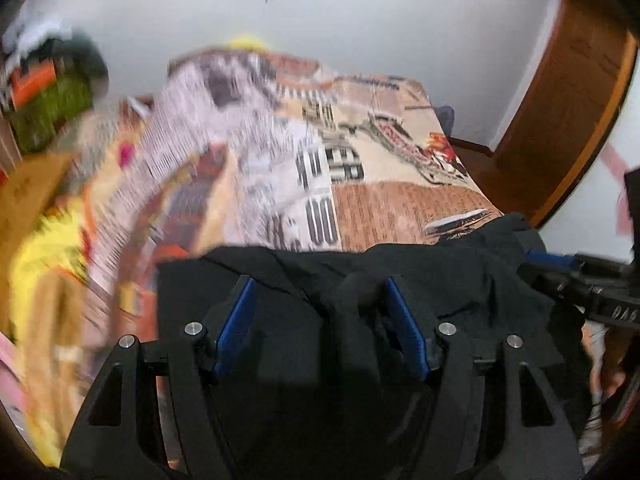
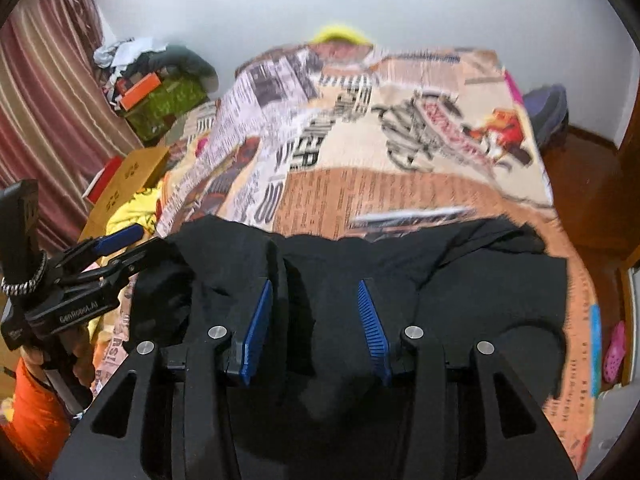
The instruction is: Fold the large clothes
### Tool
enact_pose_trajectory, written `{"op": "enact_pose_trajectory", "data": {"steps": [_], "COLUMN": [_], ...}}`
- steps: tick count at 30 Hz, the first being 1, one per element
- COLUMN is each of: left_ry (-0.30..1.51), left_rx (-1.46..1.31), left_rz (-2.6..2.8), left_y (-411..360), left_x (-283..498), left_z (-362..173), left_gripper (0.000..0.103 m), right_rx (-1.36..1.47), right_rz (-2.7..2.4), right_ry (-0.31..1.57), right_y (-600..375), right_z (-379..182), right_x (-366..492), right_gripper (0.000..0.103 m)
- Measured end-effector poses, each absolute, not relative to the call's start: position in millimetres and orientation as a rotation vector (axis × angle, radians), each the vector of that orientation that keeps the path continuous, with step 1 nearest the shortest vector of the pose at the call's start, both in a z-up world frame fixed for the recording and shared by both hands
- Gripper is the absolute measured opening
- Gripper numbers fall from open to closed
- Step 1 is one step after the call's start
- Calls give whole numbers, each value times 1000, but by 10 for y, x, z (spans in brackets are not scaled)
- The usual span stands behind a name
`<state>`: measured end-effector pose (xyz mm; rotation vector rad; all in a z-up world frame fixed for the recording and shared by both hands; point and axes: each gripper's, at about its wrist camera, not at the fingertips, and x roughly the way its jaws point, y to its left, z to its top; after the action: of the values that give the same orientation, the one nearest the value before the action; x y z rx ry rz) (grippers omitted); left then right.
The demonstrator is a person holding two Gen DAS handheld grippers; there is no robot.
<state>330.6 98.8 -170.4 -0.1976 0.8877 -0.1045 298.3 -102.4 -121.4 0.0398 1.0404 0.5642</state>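
A black garment [image 1: 420,280] lies rumpled across the near end of the bed, and it also fills the lower middle of the right wrist view [image 2: 460,288]. My left gripper [image 1: 320,286] hangs over its left part, jaws wide apart; a raised fold of black cloth [image 1: 360,292] stands beside the right-hand pad [image 1: 404,320], not pinched. My right gripper [image 2: 316,286] hovers over the garment's middle with its blue pads [image 2: 256,324] apart and only flat cloth beneath. Each wrist view shows the other gripper at its edge: the right gripper [image 1: 540,270] and the left gripper [image 2: 136,246] by the garment's left rim.
The bed wears a newspaper-print cover [image 2: 400,184]. Left of it lie yellow cloth [image 2: 132,208], a cardboard box [image 2: 128,176] and a green box [image 2: 168,104] before a striped curtain [image 2: 44,120]. A dark bag [image 2: 548,112], wooden floor and a pink shoe [image 2: 614,352] are on the right.
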Motion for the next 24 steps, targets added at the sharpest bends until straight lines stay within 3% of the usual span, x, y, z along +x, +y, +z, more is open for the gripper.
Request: {"op": "enact_pose_trajectory", "data": {"steps": [8, 9, 12, 16, 24], "left_ry": [985, 981, 974, 902, 821], "left_rx": [-354, -355, -351, -237, -146], "left_rz": [-189, -199, -272, -277, -311], "left_y": [1028, 1013, 945, 768, 649], "left_x": [3442, 3430, 3391, 3233, 2753], "left_z": [-2110, -2112, -2040, -1806, -1401], "left_gripper": [65, 59, 23, 14, 12], "right_rx": [118, 109, 82, 51, -48], "right_rz": [635, 638, 645, 652, 651], "right_ry": [1097, 1096, 1089, 1074, 1008], "right_y": [-981, -969, -948, -935, -918], "right_z": [-1327, -1322, -1302, -1214, -959], "right_x": [3078, 3057, 2993, 2902, 2534], "right_gripper": [41, 41, 41, 41, 41]}}
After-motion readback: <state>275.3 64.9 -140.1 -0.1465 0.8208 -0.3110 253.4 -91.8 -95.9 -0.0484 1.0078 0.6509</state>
